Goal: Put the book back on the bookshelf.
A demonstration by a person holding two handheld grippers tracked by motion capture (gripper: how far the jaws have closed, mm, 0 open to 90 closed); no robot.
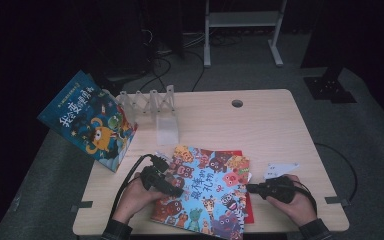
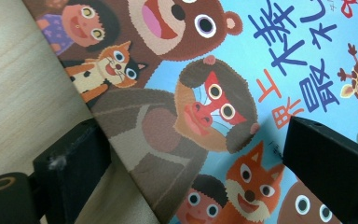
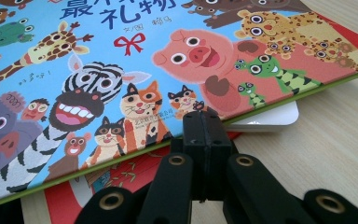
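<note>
A picture book point(image 1: 205, 190) with cartoon animals on a blue cover lies flat at the table's front, on top of a red book point(image 1: 249, 207). My left gripper point(image 1: 177, 187) is open at the book's left edge. In the left gripper view the left gripper point(image 2: 200, 172) has one jaw over the bare table and the other over the picture book point(image 2: 205, 93), nothing pinched. My right gripper point(image 1: 250, 188) is at the book's right edge. In the right gripper view the right gripper point(image 3: 206, 122) is shut, its tips against the edge of the picture book point(image 3: 121, 70), above the red book point(image 3: 65, 205).
Another blue picture book point(image 1: 90, 120) leans upright at the table's left corner. A clear rack point(image 1: 155, 107) stands behind the flat books. A white flat thing point(image 3: 270, 119) pokes out from under the picture book. The table point(image 1: 270, 125) has a cable hole point(image 1: 237, 103) at the back.
</note>
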